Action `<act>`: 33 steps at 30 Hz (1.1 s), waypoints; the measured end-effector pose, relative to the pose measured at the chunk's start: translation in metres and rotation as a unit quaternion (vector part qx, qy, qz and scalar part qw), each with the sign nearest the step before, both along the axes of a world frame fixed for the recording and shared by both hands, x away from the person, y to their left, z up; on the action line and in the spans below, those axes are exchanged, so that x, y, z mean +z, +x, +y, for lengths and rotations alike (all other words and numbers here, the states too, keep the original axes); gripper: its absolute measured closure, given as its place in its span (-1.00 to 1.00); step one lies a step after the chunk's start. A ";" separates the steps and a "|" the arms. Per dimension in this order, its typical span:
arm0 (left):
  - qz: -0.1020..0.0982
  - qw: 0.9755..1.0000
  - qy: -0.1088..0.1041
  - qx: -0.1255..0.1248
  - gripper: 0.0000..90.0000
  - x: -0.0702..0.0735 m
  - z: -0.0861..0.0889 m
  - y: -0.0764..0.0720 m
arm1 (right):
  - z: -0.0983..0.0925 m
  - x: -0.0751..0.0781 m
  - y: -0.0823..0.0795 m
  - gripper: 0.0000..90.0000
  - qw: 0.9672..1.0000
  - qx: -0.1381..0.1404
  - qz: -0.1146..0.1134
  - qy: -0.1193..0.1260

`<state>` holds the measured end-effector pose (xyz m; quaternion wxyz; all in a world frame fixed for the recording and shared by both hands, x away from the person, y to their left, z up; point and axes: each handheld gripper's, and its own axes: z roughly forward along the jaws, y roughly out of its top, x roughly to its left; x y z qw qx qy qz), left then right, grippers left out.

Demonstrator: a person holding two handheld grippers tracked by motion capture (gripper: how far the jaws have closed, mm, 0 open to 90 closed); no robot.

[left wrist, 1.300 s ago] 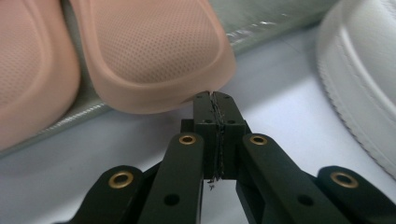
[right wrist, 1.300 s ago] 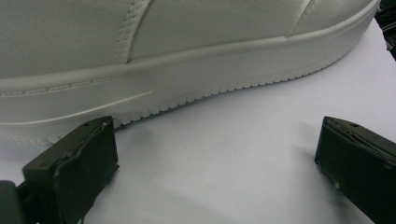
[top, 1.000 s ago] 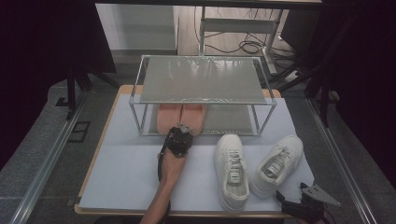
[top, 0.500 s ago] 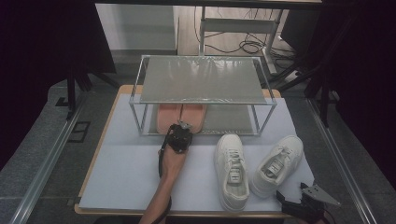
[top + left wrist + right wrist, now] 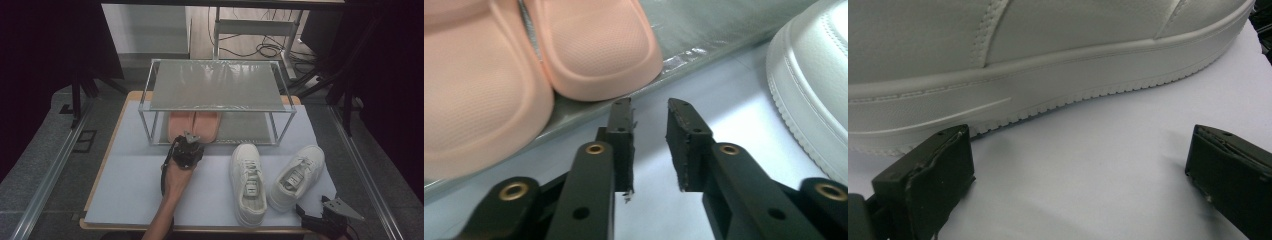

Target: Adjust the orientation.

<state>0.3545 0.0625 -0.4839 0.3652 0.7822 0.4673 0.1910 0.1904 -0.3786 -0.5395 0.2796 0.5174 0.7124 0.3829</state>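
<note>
Two pink slippers [image 5: 194,125] lie side by side on the lower shelf of a metal rack [image 5: 215,85]. My left gripper [image 5: 187,141] is just in front of their toes, at the shelf's front edge. In the left gripper view its jaws [image 5: 650,107] have just been opening. They stand a little apart with nothing between them, just short of the right slipper's toe [image 5: 594,45]. Two white sneakers [image 5: 248,182] [image 5: 296,175] rest on the board. My right gripper [image 5: 325,220] is open near the front edge. Its jaws [image 5: 1080,150] stand wide apart beside a sneaker's sole [image 5: 1048,100].
The rack has a mesh top shelf and thin corner posts [image 5: 145,125] at the back of the pale board [image 5: 130,190]. A sneaker's toe [image 5: 814,85] lies close to the right of my left gripper. Dark floor and rails [image 5: 45,180] flank the table.
The left gripper has lifted slightly at the rack's front edge. The slippers, the sneakers and the right gripper have stayed where they were.
</note>
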 end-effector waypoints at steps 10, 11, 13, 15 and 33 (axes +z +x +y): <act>-0.015 1.000 -0.005 0.007 0.23 0.007 0.027 -0.026 | 0.000 0.000 0.000 -1.00 1.000 -0.001 0.000 0.000; -0.015 1.000 -0.007 0.007 0.20 0.007 0.029 -0.028 | 0.000 0.000 0.000 -1.00 1.000 0.000 -0.001 -0.001; -0.016 1.000 -0.004 0.004 0.14 0.007 0.032 -0.033 | 0.000 0.000 0.000 -1.00 1.000 0.000 -0.001 -0.001; -0.016 1.000 -0.005 0.002 0.10 0.007 0.035 -0.038 | 0.000 0.000 0.000 -1.00 1.000 0.000 -0.001 0.000; -0.010 1.000 -0.010 0.001 -0.44 -0.013 0.064 -0.084 | 0.000 0.000 0.000 -1.00 1.000 -0.001 -0.001 0.001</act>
